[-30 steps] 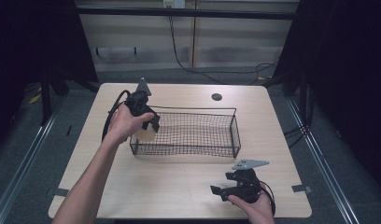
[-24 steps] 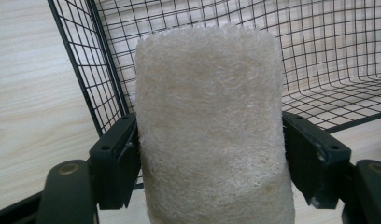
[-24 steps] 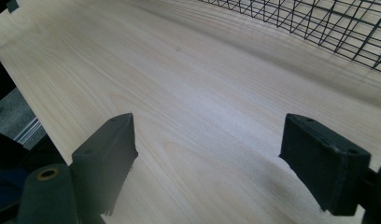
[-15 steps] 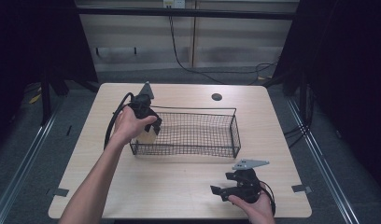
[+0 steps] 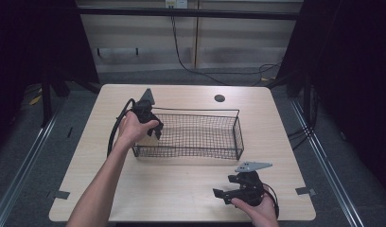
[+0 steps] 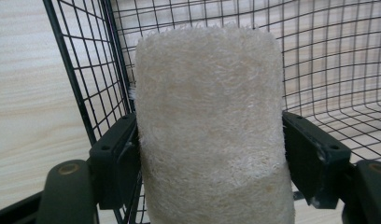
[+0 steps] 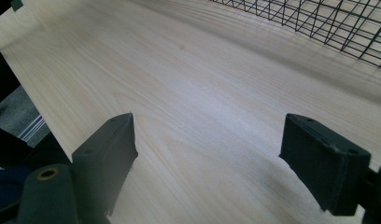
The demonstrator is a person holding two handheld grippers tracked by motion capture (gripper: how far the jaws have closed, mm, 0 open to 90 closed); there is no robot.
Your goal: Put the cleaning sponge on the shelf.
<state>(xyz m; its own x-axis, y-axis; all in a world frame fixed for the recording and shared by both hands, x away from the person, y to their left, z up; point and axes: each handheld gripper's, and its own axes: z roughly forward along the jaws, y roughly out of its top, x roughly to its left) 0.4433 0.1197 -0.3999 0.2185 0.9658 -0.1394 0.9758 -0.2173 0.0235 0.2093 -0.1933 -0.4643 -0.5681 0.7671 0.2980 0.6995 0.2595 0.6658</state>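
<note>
Counter: a pale wooden counter (image 5: 181, 189) with rounded corners, carrying a basket and both grippers; a small dark round hole (image 5: 219, 98) sits near its far edge.
Basket: a black rectangular wire-mesh basket (image 5: 200, 137) stands across the middle of the counter, its long sides parallel to the near and far edges.
Left gripper: the black left gripper (image 5: 152, 126) is held in the person's left hand (image 5: 130, 131) at the basket's left end, toward the counter's left edge, with its grey three-cornered plate pointing up toward the far edge.
Left fingers: clamped on a cream, fibrous loofah cylinder (image 6: 209, 130); in the left gripper view the two black pads press against its sides, one on each flank.
Loofah: the loofah stands upright between the fingers, just inside the basket's left wall, with mesh (image 6: 319, 60) behind it and to its left. Whether its lower end touches the basket floor cannot be told.
Right gripper: the black right gripper (image 5: 223, 194) rests low on the counter near the near right corner, held by the right hand (image 5: 257, 210), well apart from the basket.
Right fingers: wide apart in the right gripper view, with bare wood between them and the basket's near wall (image 7: 328, 25) beyond.
</note>
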